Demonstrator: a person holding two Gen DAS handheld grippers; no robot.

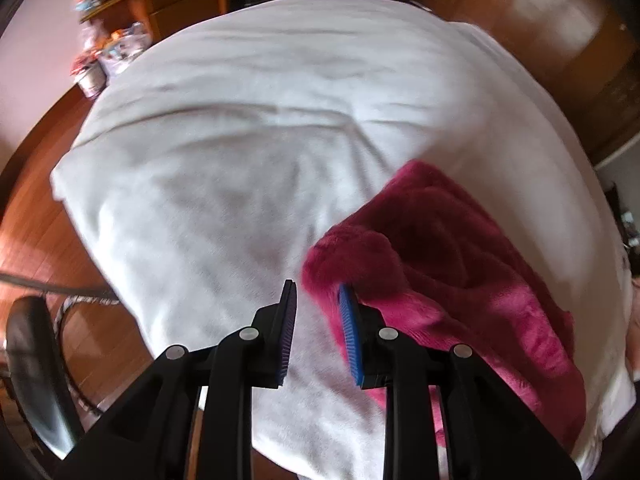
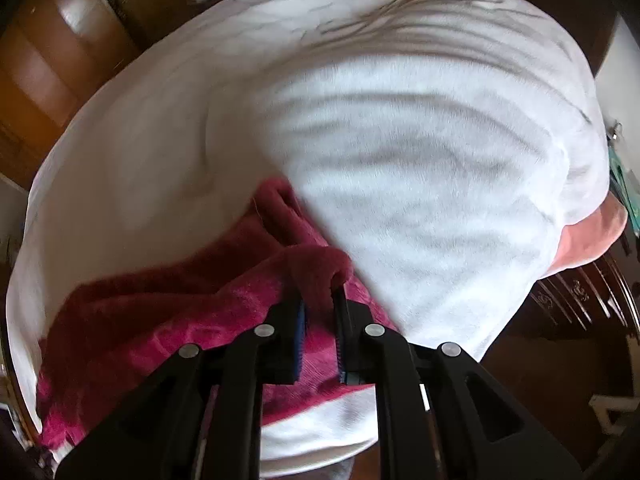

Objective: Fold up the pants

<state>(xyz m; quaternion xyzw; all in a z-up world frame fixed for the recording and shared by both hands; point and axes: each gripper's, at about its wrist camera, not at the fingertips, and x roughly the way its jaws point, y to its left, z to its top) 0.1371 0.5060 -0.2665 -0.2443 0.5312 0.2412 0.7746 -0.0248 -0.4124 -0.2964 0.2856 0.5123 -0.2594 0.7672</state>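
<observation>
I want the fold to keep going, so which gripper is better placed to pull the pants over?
Right. The right gripper already has pants fabric between its fingers; the left gripper is open beside them.

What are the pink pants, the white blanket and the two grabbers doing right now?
Pants: rumpled, lying on the blanket, one fold lifted.
Blanket: spread out, wrinkled.
Left gripper: open, fingers empty, right beside the pants' edge.
Right gripper: fingers on either side of a raised pants fold; too blurred to tell if it is pinched.
</observation>
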